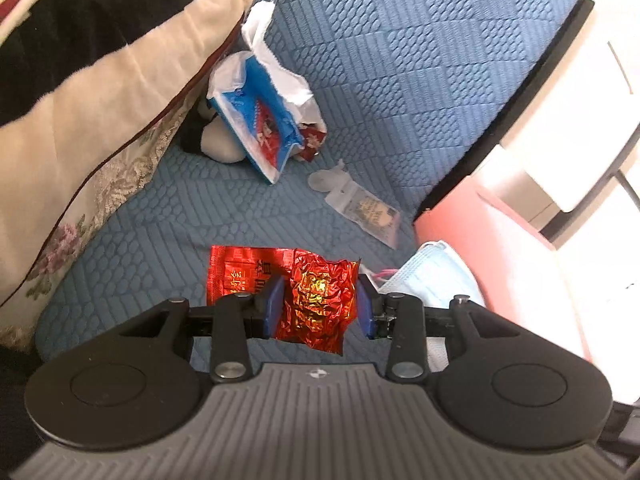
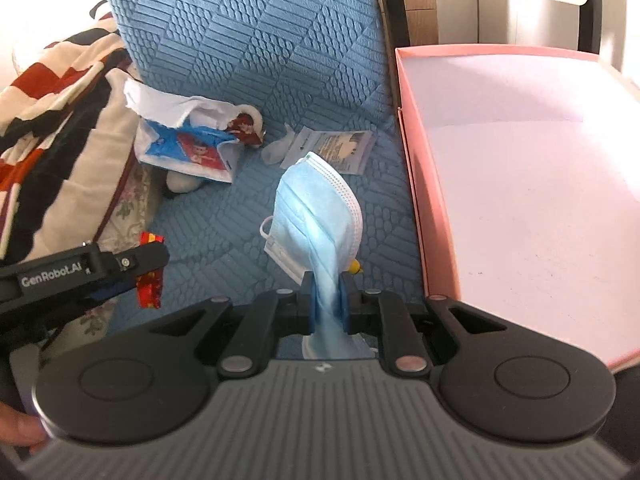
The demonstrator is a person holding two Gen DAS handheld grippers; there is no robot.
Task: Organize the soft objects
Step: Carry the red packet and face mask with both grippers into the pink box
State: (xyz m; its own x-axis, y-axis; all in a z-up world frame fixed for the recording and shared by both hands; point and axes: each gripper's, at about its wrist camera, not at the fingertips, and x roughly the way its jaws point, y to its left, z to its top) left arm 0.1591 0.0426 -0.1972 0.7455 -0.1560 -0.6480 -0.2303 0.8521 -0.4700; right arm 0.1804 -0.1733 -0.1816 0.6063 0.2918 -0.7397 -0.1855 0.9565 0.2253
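My left gripper [image 1: 320, 308] is shut on a crinkled red foil packet [image 1: 308, 296], held above the blue quilted sofa seat [image 1: 168, 216]. The right gripper [image 2: 326, 300] is shut on a light blue face mask [image 2: 316, 216], which stands up out of the jaws just left of the pink box [image 2: 520, 200]. In the left wrist view the mask [image 1: 432, 276] shows to the right of the packet. From the right wrist view, the left gripper [image 2: 150, 268] with the red packet [image 2: 150, 284] appears at the left edge.
A torn blue-and-white tissue pack [image 1: 260, 120] lies by a small plush toy [image 1: 212, 140] near the sofa back. A clear sachet [image 1: 368, 212] lies further right. A striped blanket [image 1: 80, 40] and floral pillow [image 1: 100, 184] fill the left. The pink box [image 1: 500, 240] borders the seat's right.
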